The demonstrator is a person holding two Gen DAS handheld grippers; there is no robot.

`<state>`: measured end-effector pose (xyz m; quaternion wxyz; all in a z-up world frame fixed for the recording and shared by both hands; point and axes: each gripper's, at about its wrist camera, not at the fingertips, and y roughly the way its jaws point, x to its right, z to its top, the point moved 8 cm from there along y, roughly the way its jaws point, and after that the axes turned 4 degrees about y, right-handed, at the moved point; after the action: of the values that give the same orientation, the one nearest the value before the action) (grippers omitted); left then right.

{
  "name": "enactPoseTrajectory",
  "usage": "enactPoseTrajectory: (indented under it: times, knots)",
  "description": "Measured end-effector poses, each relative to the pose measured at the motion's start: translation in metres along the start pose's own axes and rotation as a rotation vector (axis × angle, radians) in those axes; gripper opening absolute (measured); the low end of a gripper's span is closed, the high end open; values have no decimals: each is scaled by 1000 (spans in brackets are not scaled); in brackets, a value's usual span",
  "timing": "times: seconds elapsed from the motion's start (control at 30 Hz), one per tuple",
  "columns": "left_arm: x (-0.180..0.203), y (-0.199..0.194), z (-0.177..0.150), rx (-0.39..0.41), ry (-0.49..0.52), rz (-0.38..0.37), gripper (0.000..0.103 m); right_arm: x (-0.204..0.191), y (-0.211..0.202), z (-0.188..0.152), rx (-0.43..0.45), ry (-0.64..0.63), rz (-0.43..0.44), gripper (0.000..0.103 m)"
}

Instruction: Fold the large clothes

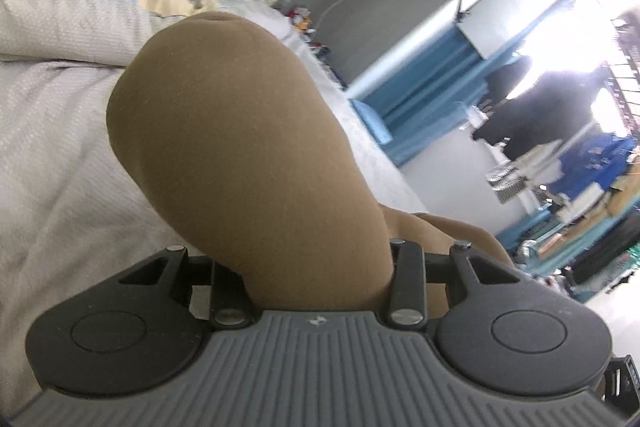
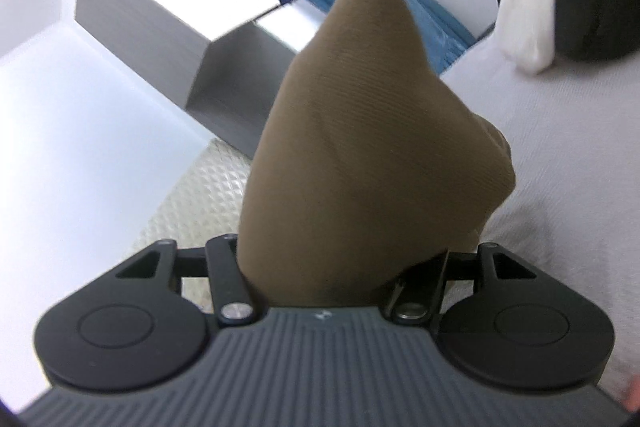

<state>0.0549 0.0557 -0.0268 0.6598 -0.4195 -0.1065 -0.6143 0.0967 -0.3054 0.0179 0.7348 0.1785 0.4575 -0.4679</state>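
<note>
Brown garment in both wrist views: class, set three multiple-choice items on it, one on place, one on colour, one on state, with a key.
1. In the left wrist view, what lies under the brown garment?
A. a whitish bedspread
B. a wooden floor
C. a glass desk

2. What colour is the curtain behind the garment in both views?
A. red
B. blue
C. yellow

3. How does the cloth stand in the right claw?
A. lying flat and spread out
B. bunched up between the fingers
C. hanging on a hanger

Key: 1 A, the bedspread spreads out below the cloth. 2 B, the curtain is blue. 3 B, the cloth rises in a bunched peak from between the fingers, as it does at the left claw.
</note>
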Motion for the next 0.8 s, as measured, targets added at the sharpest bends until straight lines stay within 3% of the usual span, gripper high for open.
enactPoseTrajectory:
  times: [0.23, 0.47, 0.63, 0.8]
  knots:
    - [84, -27, -22, -11, 36, -107, 44, -20, -82, 46, 121, -39, 37, 61]
    - [208, -23, -40, -25, 117, -240, 44, -23, -158, 112, 249, -73, 40, 61]
    - [282, 7, -67, -66, 148, -318, 44, -10, -190, 152, 338, -95, 7, 61]
    - [326, 73, -108, -149, 185, -354, 44, 31, -208, 179, 394, -77, -71, 61]
